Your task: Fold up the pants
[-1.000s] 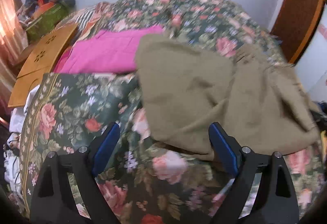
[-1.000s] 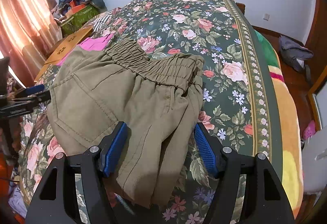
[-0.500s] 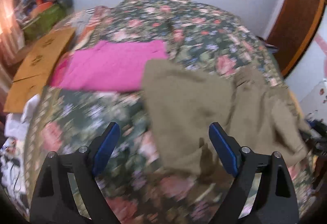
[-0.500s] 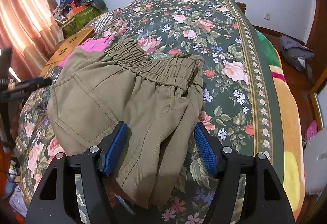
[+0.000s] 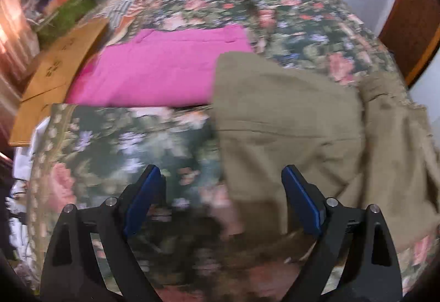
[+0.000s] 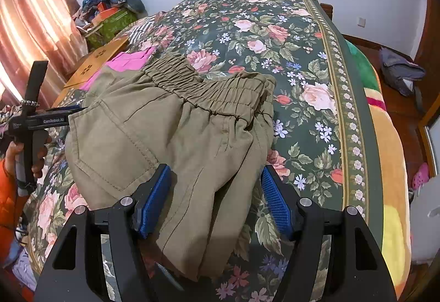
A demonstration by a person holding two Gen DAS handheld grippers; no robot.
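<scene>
A: We note the pants (image 6: pixel 176 136) lying on the bed (image 6: pixel 308 59), bunched and partly doubled over, with the gathered waistband (image 6: pixel 209 87) towards the head of the bed and the legs running down to the near edge.

B: We agree. A back pocket (image 6: pixel 110 145) faces up on the side nearer the bed's left edge.

A: We log the right gripper (image 6: pixel 214 205) over the lower part of the pants, its blue fingers (image 6: pixel 154 203) spread to either side of a fold of cloth. We see gaps between pads and cloth, so it is released, holding nothing.

B: For the left gripper (image 5: pixel 220 205) we record wide-spread fingers (image 5: pixel 143 203) above the pants' edge, where the cloth meets the floral cover. That view is blurred; nothing sits clamped between the pads, so released as well.

A: In the right view we see the left gripper (image 6: pixel 41 120) from the side at the bed's left edge, a hand (image 6: pixel 16 156) with an orange sleeve on its handle, the tips just at the pants' left border. We cannot tell whether they touch the cloth.

B: Other items we log: pink cloth (image 5: pixel 165 68) just beyond the pants, tucked partly under them; cardboard (image 5: pixel 55 73) off the bed's left edge.
</scene>
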